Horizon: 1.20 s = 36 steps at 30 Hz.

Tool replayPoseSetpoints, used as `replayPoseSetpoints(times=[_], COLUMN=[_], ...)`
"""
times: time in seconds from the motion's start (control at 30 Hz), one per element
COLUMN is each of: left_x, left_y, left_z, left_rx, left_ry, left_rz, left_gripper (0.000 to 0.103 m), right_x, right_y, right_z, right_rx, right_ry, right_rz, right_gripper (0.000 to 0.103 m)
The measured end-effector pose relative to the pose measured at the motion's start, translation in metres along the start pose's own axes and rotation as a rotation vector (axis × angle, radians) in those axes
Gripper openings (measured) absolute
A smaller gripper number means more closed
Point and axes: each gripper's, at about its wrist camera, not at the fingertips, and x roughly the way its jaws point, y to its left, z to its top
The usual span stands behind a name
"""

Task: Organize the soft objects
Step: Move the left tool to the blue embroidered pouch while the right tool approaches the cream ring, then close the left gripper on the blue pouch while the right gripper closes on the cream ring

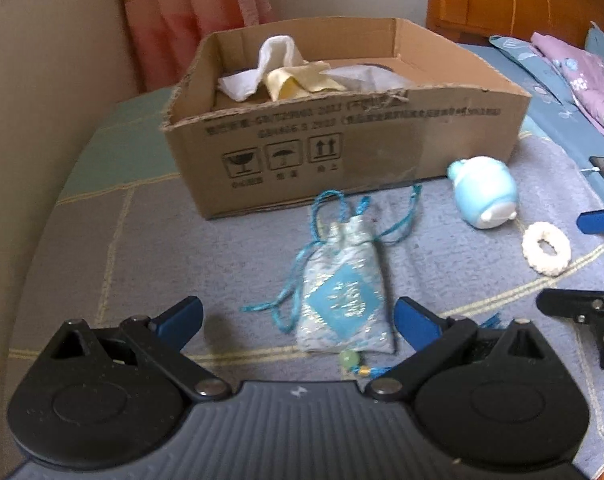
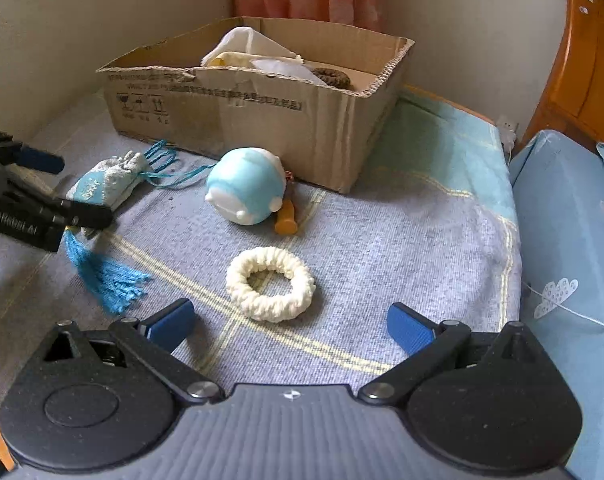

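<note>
A blue-and-silver drawstring pouch (image 1: 344, 292) lies on the bedspread, and my open left gripper (image 1: 297, 322) straddles its lower end without touching it. The pouch (image 2: 105, 182) and its blue tassel (image 2: 109, 278) also show in the right wrist view, partly behind the left gripper (image 2: 41, 184). My right gripper (image 2: 289, 326) is open just in front of a cream knitted ring (image 2: 270, 284). That ring (image 1: 546, 249) lies right of the pouch. A pale blue round plush (image 1: 484, 192) (image 2: 245, 190) rests near the cardboard box (image 1: 382, 152) (image 2: 342, 136), which holds white and yellow cloths (image 1: 285, 74) and a brown ring (image 2: 332, 76).
A small orange wooden piece (image 2: 286, 218) lies beside the plush. Folded blue and purple bedding (image 1: 574, 72) and a blue pillow (image 2: 570, 216) are on the right. An orange wooden headboard (image 2: 582, 60) stands behind. A wall and pink curtain (image 1: 197, 12) back the box.
</note>
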Motion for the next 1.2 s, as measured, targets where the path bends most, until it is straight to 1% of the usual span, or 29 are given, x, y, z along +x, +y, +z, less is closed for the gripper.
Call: replayPoseSetpoints(times=[0.13,0.3,0.6,0.77,0.83,0.87,0.9,0.93,0.97,1.0,1.07,1.17,1.2], left_x=[0.001,0.001,0.000,0.002,0.002,0.002,0.001,0.001,0.001,0.001,0.000,-0.002,-0.004], left_y=[-0.010,-0.010,-0.009,-0.009,-0.008,-0.008,-0.008,-0.008,-0.008,-0.008,-0.008,-0.008,-0.009], left_z=[0.000,-0.002,-0.003,-0.002,-0.002,-0.002,-0.002,-0.002,-0.002,-0.003,-0.003,-0.003,-0.002], left_rx=[0.018,-0.004,0.004,0.009,0.011,0.011,0.011,0.011,0.011,0.010,0.009,0.004,0.006], left_ry=[-0.006,-0.002,-0.010,-0.016,-0.018,-0.018,-0.018,-0.018,-0.017,-0.018,-0.018,-0.027,-0.036], left_rz=[-0.019,-0.061,-0.084,-0.089,-0.091,-0.092,-0.092,-0.092,-0.091,-0.091,-0.091,-0.089,-0.088], left_gripper=[0.101,0.101,0.101,0.101,0.101,0.101,0.101,0.101,0.101,0.101,0.101,0.097,0.094], right_x=[0.000,-0.002,-0.005,-0.004,-0.002,-0.002,-0.002,-0.002,-0.003,-0.004,-0.004,-0.006,-0.006], right_y=[0.003,0.004,0.006,0.007,0.009,0.012,0.013,0.016,0.019,0.021,0.022,0.025,0.025], right_z=[-0.003,-0.004,-0.012,-0.004,0.000,0.001,0.002,0.004,0.006,0.007,0.012,0.013,0.013], right_rx=[0.023,0.035,0.023,0.019,-0.001,-0.015,-0.022,-0.029,-0.042,-0.051,-0.043,-0.050,-0.049], right_ry=[-0.019,-0.012,-0.055,-0.026,-0.019,-0.019,-0.020,-0.022,-0.027,-0.031,-0.021,-0.022,-0.021], right_rz=[-0.020,-0.031,-0.030,-0.032,-0.027,-0.019,-0.011,-0.003,-0.006,0.001,0.025,0.020,0.024], right_gripper=[0.103,0.103,0.103,0.103,0.103,0.101,0.097,0.096,0.088,0.078,0.069,0.061,0.059])
